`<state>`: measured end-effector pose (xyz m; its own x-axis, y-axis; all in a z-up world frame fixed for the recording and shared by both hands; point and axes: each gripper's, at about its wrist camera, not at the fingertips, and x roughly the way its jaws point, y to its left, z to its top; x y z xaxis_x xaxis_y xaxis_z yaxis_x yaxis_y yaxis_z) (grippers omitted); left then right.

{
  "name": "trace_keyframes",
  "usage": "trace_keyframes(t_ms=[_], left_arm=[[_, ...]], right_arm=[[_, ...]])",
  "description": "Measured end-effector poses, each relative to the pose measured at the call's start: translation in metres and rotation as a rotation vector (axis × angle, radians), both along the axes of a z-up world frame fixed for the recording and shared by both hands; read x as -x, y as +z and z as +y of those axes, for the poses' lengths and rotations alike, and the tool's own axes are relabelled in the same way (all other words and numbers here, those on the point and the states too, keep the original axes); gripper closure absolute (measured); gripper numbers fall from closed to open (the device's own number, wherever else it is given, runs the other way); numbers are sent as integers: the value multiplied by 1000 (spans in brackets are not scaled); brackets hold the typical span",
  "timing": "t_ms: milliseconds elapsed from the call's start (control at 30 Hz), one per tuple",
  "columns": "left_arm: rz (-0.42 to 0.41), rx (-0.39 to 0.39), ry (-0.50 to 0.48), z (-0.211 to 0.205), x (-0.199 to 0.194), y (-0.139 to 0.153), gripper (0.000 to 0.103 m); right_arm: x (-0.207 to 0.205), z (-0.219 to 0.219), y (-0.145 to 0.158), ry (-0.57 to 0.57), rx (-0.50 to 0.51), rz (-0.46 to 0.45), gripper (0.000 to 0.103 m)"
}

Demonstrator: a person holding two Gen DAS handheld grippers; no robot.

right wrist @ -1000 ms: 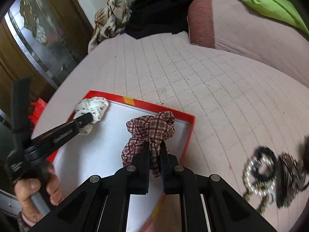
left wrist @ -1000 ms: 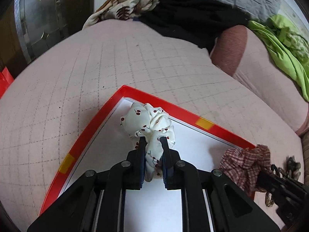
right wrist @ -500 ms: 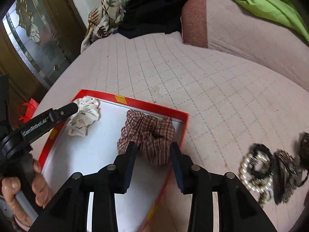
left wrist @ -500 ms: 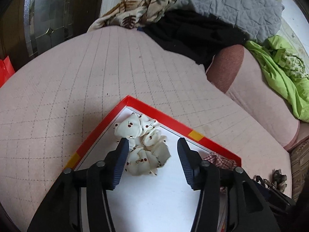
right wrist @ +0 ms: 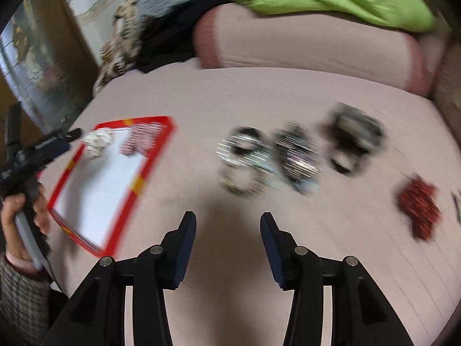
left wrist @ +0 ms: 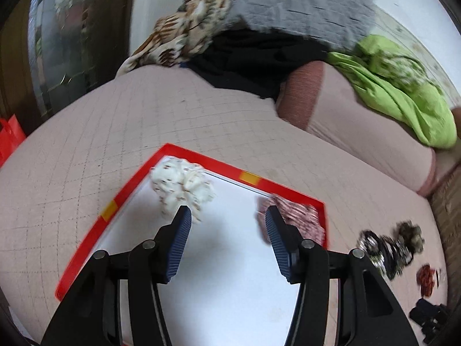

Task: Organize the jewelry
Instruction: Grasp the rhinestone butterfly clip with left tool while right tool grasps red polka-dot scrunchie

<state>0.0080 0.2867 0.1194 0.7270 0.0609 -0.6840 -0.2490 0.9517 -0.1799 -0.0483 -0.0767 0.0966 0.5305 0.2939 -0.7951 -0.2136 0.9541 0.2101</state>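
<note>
White scrunchie (left wrist: 183, 186) and plaid scrunchie (left wrist: 296, 216) lie in red-rimmed tray (left wrist: 129, 190).

Your left gripper (left wrist: 227, 222) hangs with fingers (left wrist: 180, 230) spread wide above the red-rimmed tray (left wrist: 86, 236), where the white scrunchie (left wrist: 181, 184) and plaid scrunchie (left wrist: 299, 216) lie well apart.

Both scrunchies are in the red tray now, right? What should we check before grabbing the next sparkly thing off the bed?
1. White scrunchie lies in the red tray: ok.
2. Plaid scrunchie lies in the tray, at its far right corner: ok.
3. Left gripper open, holding nothing: ok.
4. Right gripper open, holding nothing: ok.
5. Beaded pieces and red piece on the bed, outside the tray: ok.
6. Which piece the right gripper aims at, view blurred: cannot tell.
</note>
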Motion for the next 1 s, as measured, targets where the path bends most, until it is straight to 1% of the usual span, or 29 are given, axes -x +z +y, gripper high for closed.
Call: trace_keyframes(t_ms=[100,133,233,367,400,500,567,633,700,800,867,1000], left_arm=[[-16,-28,-45,-29,13,8,50],[-18,-27,-54,-36,16,9,50],[-12,2,-104,-67,34,9,50],[36,30,-188,-108,61,-6,47],[55,22,-220,-121,66,-9,47],[96,-37,-303,-159,75,-16,47],[113,-36,-335,-174,78,-16,47],[133,-14,-376,-192,73,-13,46],[139,-9,-410,-212,64,-7,45],[132,-19,-431,-236,46,1,39],[130,-18,-437,-250,35,2,38],[171,23,-454,-276,1,-3,37]], right_arm=[[19,-43,-3,-72,-6,6,53],[28,-63,-6,-109,-11,5,52],[46,-98,-12,-170,-43,9,49],[64,-123,-19,-194,-36,-7,48],[67,-128,-20,-198,-35,-12,48],[74,-146,-23,-218,-64,-22,47],[78,-160,-26,-236,-82,-30,45],[79,-177,-29,-264,-105,-40,42],[78,-191,-31,-288,-126,-46,41],[74,-210,-31,-317,-144,-59,40],[68,-223,-32,-337,-148,-72,35],[48,-235,-32,-350,-141,-88,30]])
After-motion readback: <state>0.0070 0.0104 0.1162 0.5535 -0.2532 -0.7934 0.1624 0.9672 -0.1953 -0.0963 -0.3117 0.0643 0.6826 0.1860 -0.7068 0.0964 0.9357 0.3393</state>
